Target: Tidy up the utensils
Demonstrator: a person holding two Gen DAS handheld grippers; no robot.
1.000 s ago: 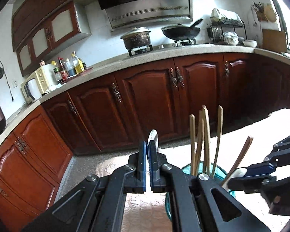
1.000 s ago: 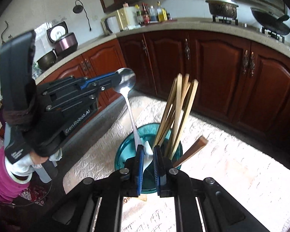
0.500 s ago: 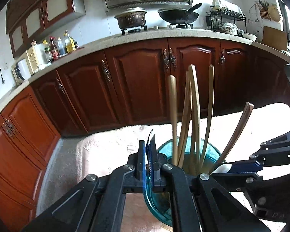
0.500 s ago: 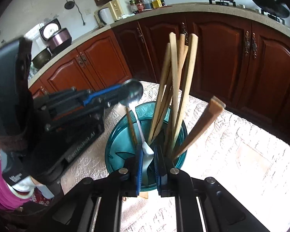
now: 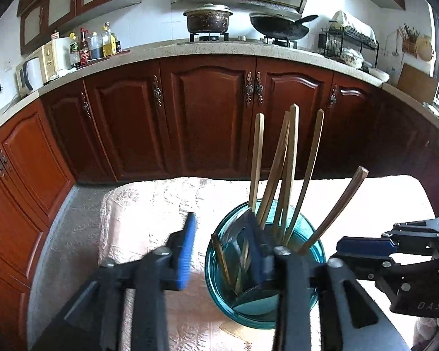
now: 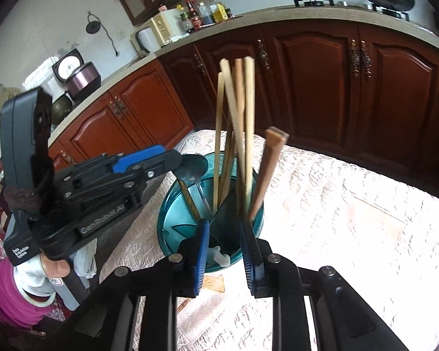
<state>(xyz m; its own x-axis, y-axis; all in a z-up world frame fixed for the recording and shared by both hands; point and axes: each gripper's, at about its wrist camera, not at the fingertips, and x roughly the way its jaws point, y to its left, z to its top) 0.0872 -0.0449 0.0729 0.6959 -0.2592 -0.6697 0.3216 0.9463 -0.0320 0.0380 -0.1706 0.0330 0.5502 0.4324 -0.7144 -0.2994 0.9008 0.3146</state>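
Observation:
A teal glass utensil holder stands on a white patterned cloth. Several wooden chopsticks and a darker wooden utensil stand in it. A metal spoon rests in the holder, bowl up, right at the left gripper's fingertips. My left gripper is open and empty, its right finger over the holder's rim. My right gripper is open over the holder's near rim; a white spoon lies just below, between the fingers.
Dark red kitchen cabinets run behind the table under a stone counter with a pot, a wok and bottles. A pink object and a rice cooker are at the left.
Both grippers have opened. The left let go of the metal spoon and the right let go of the white spoon; both spoons now sit in the holder.

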